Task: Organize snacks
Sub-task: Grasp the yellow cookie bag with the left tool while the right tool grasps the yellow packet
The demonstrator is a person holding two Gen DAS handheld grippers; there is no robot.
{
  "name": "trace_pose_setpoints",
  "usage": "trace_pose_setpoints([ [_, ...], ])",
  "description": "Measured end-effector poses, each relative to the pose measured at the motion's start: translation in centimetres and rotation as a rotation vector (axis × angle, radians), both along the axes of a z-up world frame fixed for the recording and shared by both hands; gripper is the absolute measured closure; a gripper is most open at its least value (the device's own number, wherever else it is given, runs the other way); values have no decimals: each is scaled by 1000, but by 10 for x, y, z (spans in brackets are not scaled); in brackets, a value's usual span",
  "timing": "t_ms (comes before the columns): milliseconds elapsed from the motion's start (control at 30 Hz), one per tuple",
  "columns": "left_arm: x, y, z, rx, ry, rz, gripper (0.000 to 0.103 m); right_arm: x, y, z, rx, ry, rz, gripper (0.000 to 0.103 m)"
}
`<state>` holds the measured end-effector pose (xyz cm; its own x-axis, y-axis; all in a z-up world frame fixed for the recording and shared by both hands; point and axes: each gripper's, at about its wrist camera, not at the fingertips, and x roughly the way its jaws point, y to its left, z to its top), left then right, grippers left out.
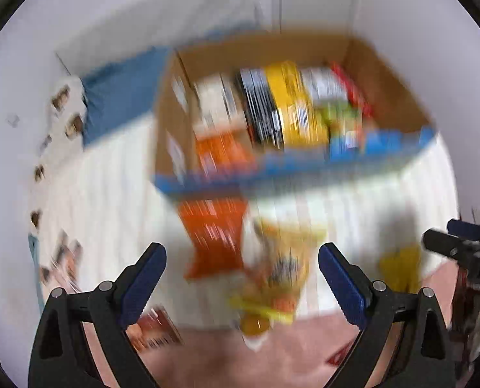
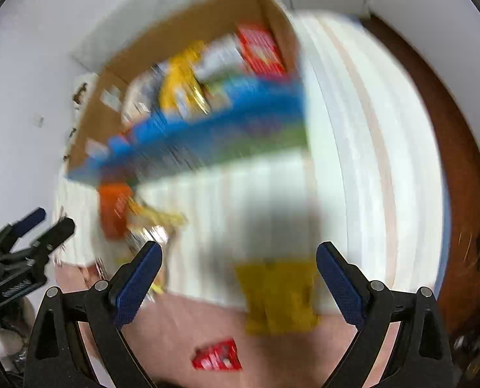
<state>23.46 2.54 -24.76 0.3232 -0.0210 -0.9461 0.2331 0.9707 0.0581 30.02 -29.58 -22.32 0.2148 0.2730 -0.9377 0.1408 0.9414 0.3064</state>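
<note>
Both views are motion-blurred. A cardboard box (image 1: 385, 84) with a blue front edge holds several upright snack packs; it also shows in the right wrist view (image 2: 188, 29). In front of it on the white bed cover lie an orange pack (image 1: 214, 236), a yellow-and-white bag (image 1: 272, 265) and a yellow pack (image 1: 401, 268). My left gripper (image 1: 241, 268) is open and empty, above the yellow-and-white bag. My right gripper (image 2: 238, 268) is open and empty, above the yellow pack (image 2: 278, 294). A red packet (image 2: 218, 355) lies on the pink sheet below it.
A blue pillow (image 1: 120, 97) lies left of the box by the white wall. A reddish packet (image 1: 155, 326) lies near the left fingers. The other gripper (image 1: 459, 245) shows at the right edge, and at the left edge (image 2: 29, 242) of the right wrist view. Brown floor (image 2: 459, 161) lies right of the bed.
</note>
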Motion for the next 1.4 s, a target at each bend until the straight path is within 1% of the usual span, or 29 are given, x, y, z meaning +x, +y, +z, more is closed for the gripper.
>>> trace_pose_setpoints([
  [67, -1, -13, -32, 31, 65, -38, 6, -17, -11, -31, 31, 73, -40, 5],
  [133, 0, -32, -61, 77, 126, -104, 6, -26, -17, -50, 30, 104, -61, 5],
  [200, 4, -50, -85, 133, 174, -163, 6, -34, -18, -60, 25, 116, -73, 5],
  [233, 6, -57, -97, 148, 203, -185, 6, -36, -18, -63, 22, 118, -72, 5],
  [300, 14, -68, -115, 144, 257, -190, 7, -39, -14, -70, 15, 122, -59, 5],
  [333, 16, -69, -118, 135, 260, -178, 16, -40, -12, -74, 7, 127, -52, 5],
  [367, 19, -69, -119, 108, 262, -156, 37, -41, -9, -77, -9, 129, -46, 6],
  [400, 22, -67, -121, 84, 277, -117, 46, -41, -7, -78, -29, 130, -41, 9],
  [433, 23, -64, -122, 58, 290, -87, 51, -42, -5, -81, -43, 129, -32, 24],
  [467, 22, -60, -122, 29, 300, -51, 51, -43, -3, -83, -56, 126, -27, 31],
  [500, 18, -56, -121, 3, 307, -6, 51, -43, -3, -86, -66, 122, -26, 33],
  [567, 7, -51, -123, -36, 330, 42, 51, -50, -1, -87, -77, 112, -19, 34],
  [633, -9, -46, -127, -71, 355, 81, 51, -57, 2, -88, -79, 120, -6, 35],
  [767, -43, -41, -145, -104, 402, 115, 51, -75, 7, -95, -80, 146, 26, 35],
  [867, -52, -38, -158, -119, 406, 127, 46, -79, 5, -99, -66, 142, 12, 33],
  [900, -52, -37, -162, -123, 403, 131, 46, -78, 5, -101, -69, 148, 14, 33],
  [1000, -52, -38, -164, -124, 391, 138, 46, -78, 5, -108, -88, 155, 25, 32],
  [1033, -52, -40, -161, -125, 383, 140, 48, -78, 7, -109, -103, 151, 34, 34],
  [1100, -55, -38, -155, -126, 361, 144, 51, -81, 11, -108, -134, 134, 54, 45],
  [1133, -57, -35, -149, -128, 357, 141, 54, -84, 13, -106, -143, 125, 64, 49],
  [1200, -61, -35, -144, -140, 358, 130, 56, -86, 17, -100, -120, 118, 72, 51],
  [1267, -63, -33, -135, -156, 361, 120, 57, -91, 17, -86, -72, 103, 77, 52],
  [1300, -64, -31, -127, -161, 356, 116, 57, -93, 22, -82, -65, 92, 80, 52],
  [1400, -64, -24, -90, -210, 309, 95, 57, -92, 26, -49, -21, 37, 94, 52],
])
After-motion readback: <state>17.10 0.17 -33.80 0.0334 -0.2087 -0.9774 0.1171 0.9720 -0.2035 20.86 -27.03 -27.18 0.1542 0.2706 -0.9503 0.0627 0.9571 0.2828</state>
